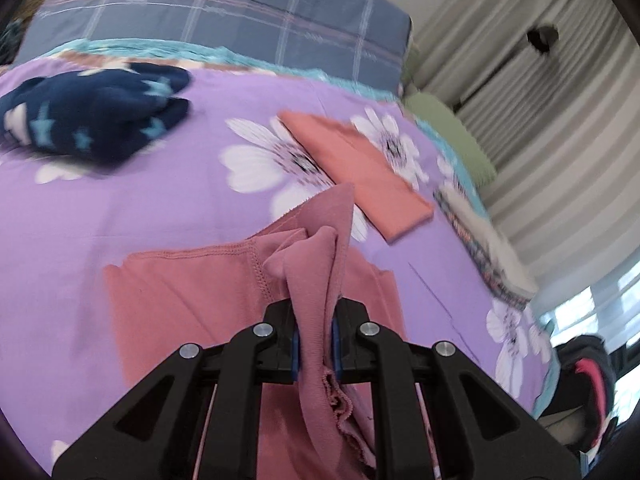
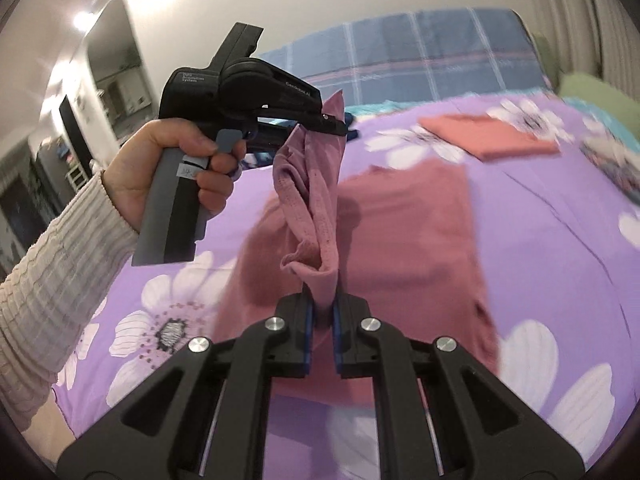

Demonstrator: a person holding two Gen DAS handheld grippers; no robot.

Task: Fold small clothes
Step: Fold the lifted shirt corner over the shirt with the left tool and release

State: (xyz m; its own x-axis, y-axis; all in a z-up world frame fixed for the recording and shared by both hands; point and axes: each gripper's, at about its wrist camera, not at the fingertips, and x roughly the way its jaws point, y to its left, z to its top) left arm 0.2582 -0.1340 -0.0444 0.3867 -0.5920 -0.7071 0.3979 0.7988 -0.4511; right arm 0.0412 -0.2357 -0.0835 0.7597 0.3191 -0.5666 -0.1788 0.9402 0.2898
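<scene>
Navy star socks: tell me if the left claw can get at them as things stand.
Probably not yet. The left claw is shut on the pink garment, as is the right claw. The navy star socks lie bare on the purple bedspread; only the full grip blocks it.

Your dusty-pink knit garment with stitched hems hangs bunched at two pinched edges, its lower part draped on the purple floral bedspread. A salmon-coloured cloth, folded into a flat rectangle, lies beyond it. A crumpled navy star-print garment lies well apart.
</scene>
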